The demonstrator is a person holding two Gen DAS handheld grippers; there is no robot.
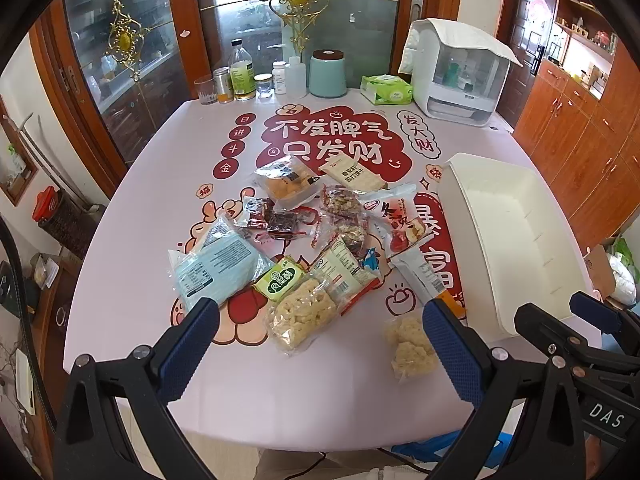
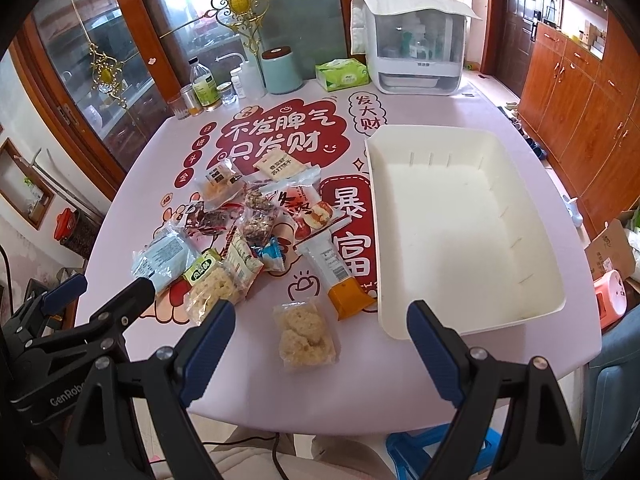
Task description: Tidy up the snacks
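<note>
Several snack packets lie in a loose pile (image 1: 308, 232) (image 2: 240, 224) on the pink table. Among them are a light blue pack (image 1: 216, 268), a green-labelled pack (image 1: 282, 278), a clear bag of pale puffed pieces (image 1: 304, 316) and a white and orange tube pack (image 2: 336, 276). A small clear bag of rice crackers (image 2: 306, 334) (image 1: 410, 346) lies alone near the front edge. An empty white bin (image 2: 460, 216) (image 1: 516, 236) stands to the right of the pile. My left gripper (image 1: 320, 312) is open over the front of the pile. My right gripper (image 2: 322, 316) is open above the cracker bag. Neither holds anything.
Along the far edge stand a glass, bottles and jars (image 1: 244, 76), a teal canister (image 1: 327, 74), a green tissue pack (image 1: 386, 89) and a white covered appliance (image 1: 460, 76). Wooden cabinets (image 2: 580, 92) fill the right side. A cardboard box (image 2: 612, 252) sits on the floor.
</note>
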